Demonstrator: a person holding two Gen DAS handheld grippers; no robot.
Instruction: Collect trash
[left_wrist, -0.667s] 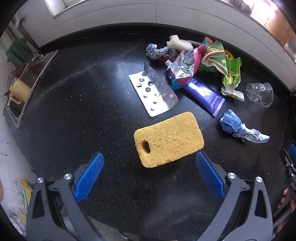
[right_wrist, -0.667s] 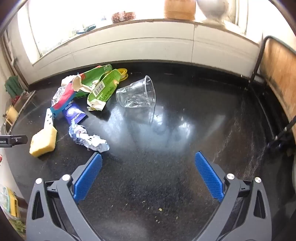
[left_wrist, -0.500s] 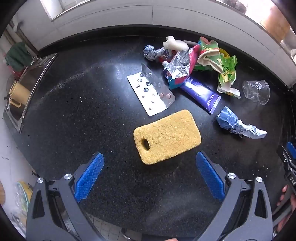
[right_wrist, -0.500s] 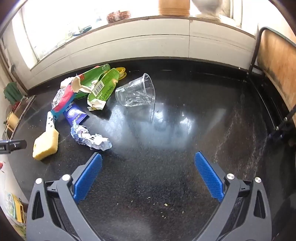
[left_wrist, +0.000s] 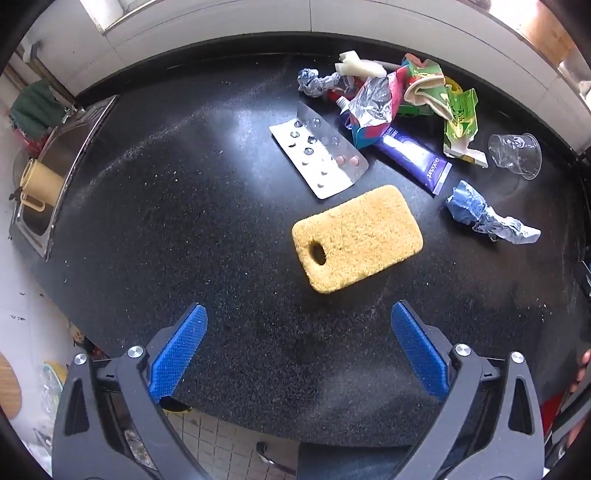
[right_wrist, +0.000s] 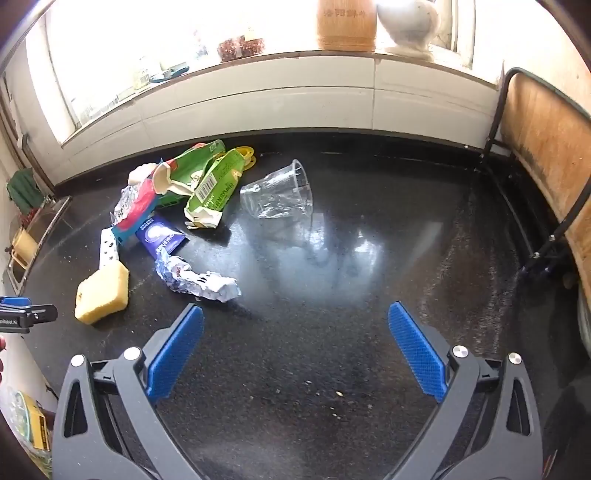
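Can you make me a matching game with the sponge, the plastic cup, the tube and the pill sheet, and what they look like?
Things:
1. sponge
2. plastic cup
3. tube
4. pill sheet

Looks:
A. see-through, lying on its side
B. purple, partly under a wrapper
C. yellow, with a hole near one end
D. silvery, flat, with a few pink pills left

Pairs: 1-C, 2-A, 3-B, 4-D

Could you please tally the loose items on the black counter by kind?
Sponge: 1
Blister pack: 1
Tube: 1
Clear plastic cup: 1
Crumpled paper wads: 2
Torn cartons and wrappers in the pile: about 4, overlapping
Total: about 10
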